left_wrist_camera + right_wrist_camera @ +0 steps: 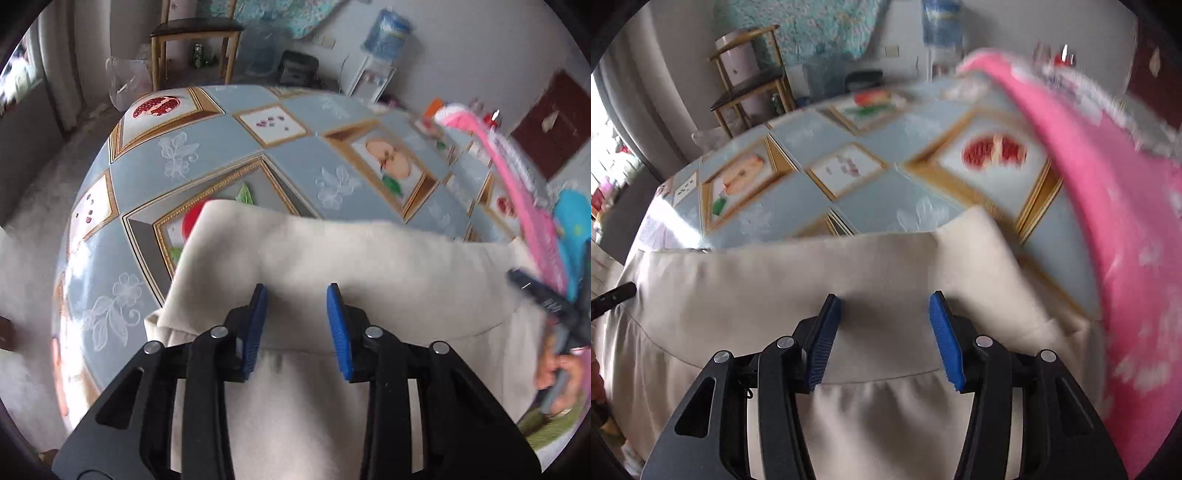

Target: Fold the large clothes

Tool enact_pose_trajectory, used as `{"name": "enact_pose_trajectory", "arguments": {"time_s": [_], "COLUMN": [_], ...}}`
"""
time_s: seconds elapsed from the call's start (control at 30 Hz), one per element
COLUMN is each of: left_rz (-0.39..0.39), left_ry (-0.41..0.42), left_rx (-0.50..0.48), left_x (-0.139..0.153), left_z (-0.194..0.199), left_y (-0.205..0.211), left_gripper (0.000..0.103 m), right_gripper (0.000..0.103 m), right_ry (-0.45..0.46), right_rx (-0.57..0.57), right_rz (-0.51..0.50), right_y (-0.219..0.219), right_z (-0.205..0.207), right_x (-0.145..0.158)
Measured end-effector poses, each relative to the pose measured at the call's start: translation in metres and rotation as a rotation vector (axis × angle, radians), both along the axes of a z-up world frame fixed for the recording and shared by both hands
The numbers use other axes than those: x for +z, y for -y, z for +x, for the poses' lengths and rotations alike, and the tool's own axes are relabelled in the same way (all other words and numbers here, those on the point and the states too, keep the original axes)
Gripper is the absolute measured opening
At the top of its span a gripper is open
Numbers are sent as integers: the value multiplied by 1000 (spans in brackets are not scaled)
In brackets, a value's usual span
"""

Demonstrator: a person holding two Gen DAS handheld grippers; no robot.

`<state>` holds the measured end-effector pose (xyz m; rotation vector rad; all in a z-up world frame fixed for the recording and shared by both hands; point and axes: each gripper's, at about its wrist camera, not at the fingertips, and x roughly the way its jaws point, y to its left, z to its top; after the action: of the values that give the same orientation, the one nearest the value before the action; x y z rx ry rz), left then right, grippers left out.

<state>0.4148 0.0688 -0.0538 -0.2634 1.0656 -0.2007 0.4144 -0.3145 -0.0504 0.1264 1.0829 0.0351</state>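
Observation:
A large cream garment (332, 258) lies folded over at the near side of the table, with its folded edge toward the far side; it also shows in the right wrist view (812, 273). My left gripper (297, 295) is open just above the cream cloth, blue pads apart, nothing between them. My right gripper (884, 301) is open above the same garment, empty. The right gripper and the hand that holds it show at the right edge of the left wrist view (554, 306).
The table (229, 147) has a blue cloth printed with framed fruit pictures. A pink patterned cloth (1108, 206) lies along the right side. A wooden chair (195, 33), a water dispenser (373, 70) and a plastic bag (125, 81) stand beyond the table's far edge.

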Motion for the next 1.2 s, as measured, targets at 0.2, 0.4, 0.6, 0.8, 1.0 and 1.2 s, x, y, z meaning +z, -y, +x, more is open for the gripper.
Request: {"name": "enact_pose_trajectory", "arguments": {"time_s": [0.2, 0.4, 0.6, 0.8, 1.0, 1.2], "left_rz": [-23, 9, 45, 35, 191, 127], "left_ry": [34, 58, 42, 123, 159, 235], "left_rx": [22, -90, -35, -121, -110, -143], "left_x": [23, 25, 3, 23, 10, 52], "left_z": [-30, -112, -138, -172, -191, -251], "left_y": [-18, -20, -23, 9, 44, 40], "left_gripper": [32, 33, 33, 40, 42, 61], "right_gripper": [46, 46, 47, 48, 51, 77], "right_ry": [71, 106, 24, 67, 89, 207], "right_rx": [-50, -11, -12, 68, 21, 40], "right_rz": [47, 6, -155, -51, -145, -98], "right_y": [24, 29, 18, -25, -46, -64], "right_z": [-37, -125, -161, -190, -202, -276], "right_x": [37, 54, 31, 39, 43, 86]}}
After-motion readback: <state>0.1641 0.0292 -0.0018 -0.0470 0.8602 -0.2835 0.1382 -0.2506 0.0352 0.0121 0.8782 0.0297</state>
